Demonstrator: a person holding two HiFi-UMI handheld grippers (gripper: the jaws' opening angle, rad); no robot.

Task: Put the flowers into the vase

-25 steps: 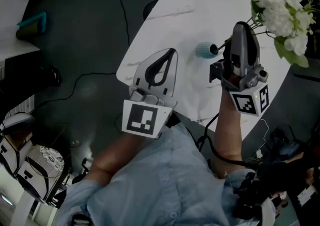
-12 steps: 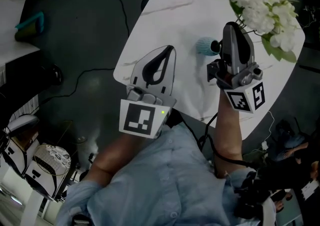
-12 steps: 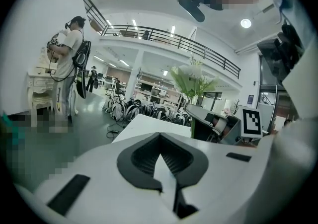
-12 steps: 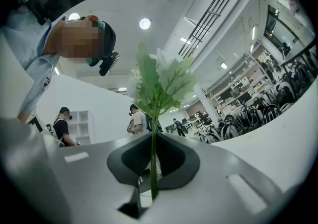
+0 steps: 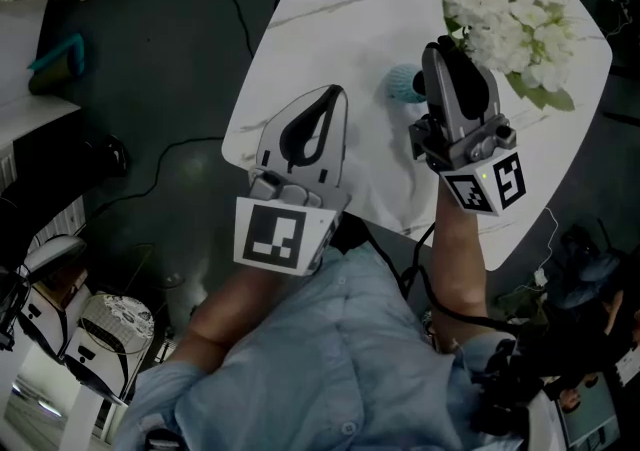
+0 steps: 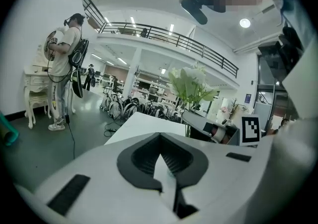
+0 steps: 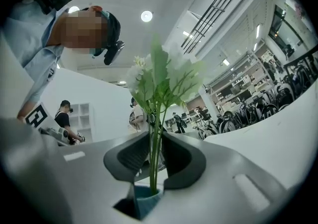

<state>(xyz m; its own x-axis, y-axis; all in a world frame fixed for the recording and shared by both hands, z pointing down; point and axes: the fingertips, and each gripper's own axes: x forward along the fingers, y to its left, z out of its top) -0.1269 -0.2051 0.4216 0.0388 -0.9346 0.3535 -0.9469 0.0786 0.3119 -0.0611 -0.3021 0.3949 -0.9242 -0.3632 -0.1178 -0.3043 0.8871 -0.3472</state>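
Head view: one small teal vase (image 5: 403, 82) is seen on one white marble bench (image 5: 330, 39), with one white flower bunch (image 5: 500, 9) at its 1 o'clock.

Left gripper view: the left hand-held gripper (image 6: 160, 158) is shut and empty.

Right gripper view: the right hand-held gripper (image 7: 153, 161) has just been opened, and its jaws are parted around the green stems (image 7: 155, 133), which are stood in the vase.

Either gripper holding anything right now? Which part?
Nothing held. Right gripper jaws have just opened; flower stems stand between them, ungripped, in the vase. Left gripper empty.
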